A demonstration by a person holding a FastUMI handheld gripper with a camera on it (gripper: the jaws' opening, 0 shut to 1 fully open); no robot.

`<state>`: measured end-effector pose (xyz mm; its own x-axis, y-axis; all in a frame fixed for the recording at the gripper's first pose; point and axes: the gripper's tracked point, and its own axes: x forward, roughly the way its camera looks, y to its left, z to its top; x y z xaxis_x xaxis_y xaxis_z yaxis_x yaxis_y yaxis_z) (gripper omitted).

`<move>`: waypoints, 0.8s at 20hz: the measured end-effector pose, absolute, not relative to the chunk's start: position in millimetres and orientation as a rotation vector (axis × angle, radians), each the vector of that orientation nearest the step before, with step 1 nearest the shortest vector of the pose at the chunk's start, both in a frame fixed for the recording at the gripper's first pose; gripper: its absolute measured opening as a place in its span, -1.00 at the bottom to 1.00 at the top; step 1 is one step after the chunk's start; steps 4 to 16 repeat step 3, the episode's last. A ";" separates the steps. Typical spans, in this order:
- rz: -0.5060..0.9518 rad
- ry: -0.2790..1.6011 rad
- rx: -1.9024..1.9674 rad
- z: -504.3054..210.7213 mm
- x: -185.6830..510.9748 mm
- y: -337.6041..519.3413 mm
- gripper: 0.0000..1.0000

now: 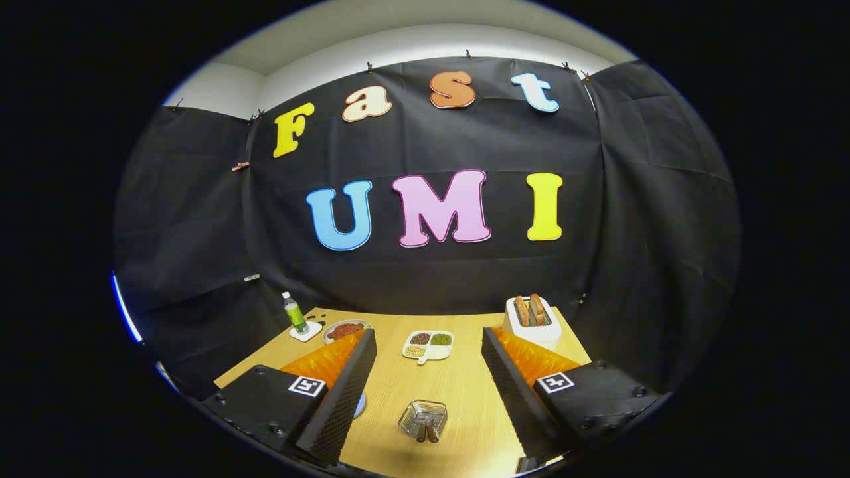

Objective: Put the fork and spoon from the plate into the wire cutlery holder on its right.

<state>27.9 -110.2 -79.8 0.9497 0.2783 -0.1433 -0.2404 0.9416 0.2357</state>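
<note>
My gripper [428,335] is open, its two fingers spread wide above the wooden table [465,392]. Between the fingers, close in, stands the wire cutlery holder [422,418]. Two brown-handled pieces of cutlery [426,433] rest in it, handles pointing toward me; I cannot tell fork from spoon. To the holder's left, a thin pale-blue sliver of the plate's rim [360,403] peeks out from behind the left finger [345,385], which hides the rest of the plate. Nothing is held between the fingers.
Beyond the fingertips lies a white divided dish [428,345] with beans and grains. A white toaster [531,320] with bread slices stands at the back right. At the back left are a green bottle [295,313] on a coaster and a plate of meat [344,330].
</note>
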 end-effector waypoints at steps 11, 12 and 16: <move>0.259 0.181 0.208 -81.6 27.3 -112.5 0.98; 0.259 0.181 0.208 -81.6 27.3 -112.5 0.98; 0.259 0.181 0.208 -81.6 27.3 -112.5 0.98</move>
